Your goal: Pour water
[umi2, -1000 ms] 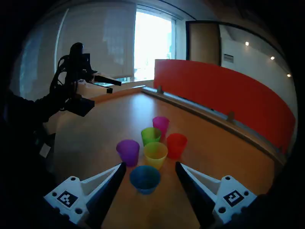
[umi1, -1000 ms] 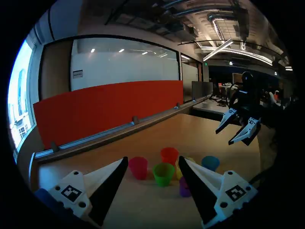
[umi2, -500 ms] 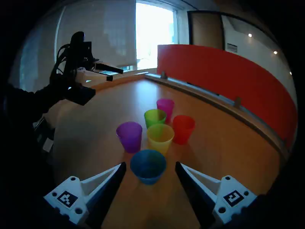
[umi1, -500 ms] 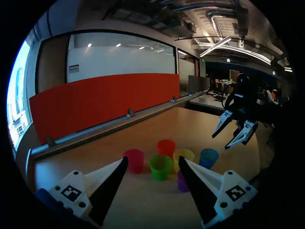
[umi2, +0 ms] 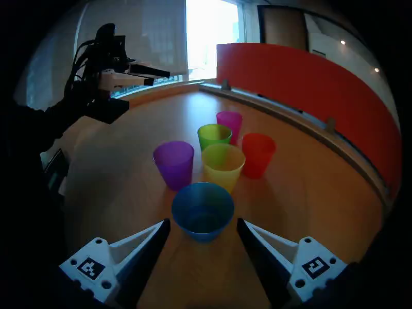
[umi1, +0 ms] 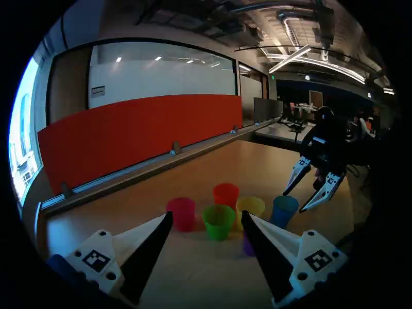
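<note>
In the left gripper view, we see our left gripper [umi1: 206, 215] spread wide above the table [umi1: 206, 280], facing clustered coloured cups [umi1: 218, 222]. In the right gripper view, our right gripper [umi2: 203, 222] gapes, with the blue cup [umi2: 202, 206] just ahead between its fingers.

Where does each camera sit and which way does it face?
Left gripper view: on the left hand-held gripper, facing six cups and the red partition; own fingers at bottom, right hand-held gripper beyond.
Right gripper view: on the right hand-held gripper, facing the blue cup and window; own fingers at bottom, dark sleeve left.
Shared: cups, table.
</note>
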`<state>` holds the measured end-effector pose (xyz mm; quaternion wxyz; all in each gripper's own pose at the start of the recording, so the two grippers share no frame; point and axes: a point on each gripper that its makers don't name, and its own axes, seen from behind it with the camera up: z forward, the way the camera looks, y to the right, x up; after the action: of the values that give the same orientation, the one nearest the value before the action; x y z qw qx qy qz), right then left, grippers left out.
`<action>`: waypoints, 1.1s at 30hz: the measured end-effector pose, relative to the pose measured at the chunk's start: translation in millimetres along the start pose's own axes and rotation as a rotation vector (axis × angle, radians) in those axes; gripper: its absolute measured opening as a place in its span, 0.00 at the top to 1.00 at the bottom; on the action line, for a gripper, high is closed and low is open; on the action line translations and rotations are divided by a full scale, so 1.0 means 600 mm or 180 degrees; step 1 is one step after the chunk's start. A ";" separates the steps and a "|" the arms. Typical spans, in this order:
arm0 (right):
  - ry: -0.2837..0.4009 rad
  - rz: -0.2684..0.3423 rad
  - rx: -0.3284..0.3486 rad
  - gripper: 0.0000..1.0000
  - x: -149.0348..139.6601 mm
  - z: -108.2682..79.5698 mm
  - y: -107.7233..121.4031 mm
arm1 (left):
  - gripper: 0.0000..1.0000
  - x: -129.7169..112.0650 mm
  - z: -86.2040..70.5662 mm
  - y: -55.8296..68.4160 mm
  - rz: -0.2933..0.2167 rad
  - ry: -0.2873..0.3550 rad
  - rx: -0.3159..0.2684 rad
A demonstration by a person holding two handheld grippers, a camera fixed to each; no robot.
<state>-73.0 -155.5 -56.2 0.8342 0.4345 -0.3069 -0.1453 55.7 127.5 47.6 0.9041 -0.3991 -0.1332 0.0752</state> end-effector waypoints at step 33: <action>0.0155 0.0045 -0.0028 0.10 0.007 0.058 0.008 | 0.02 -0.010 -0.002 -0.010 -0.0004 -0.0031 0.0031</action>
<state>-91.8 -177.0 -35.3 0.8444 0.4321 -0.2889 -0.1301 50.5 121.2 50.5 0.9054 -0.3941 -0.1375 0.0772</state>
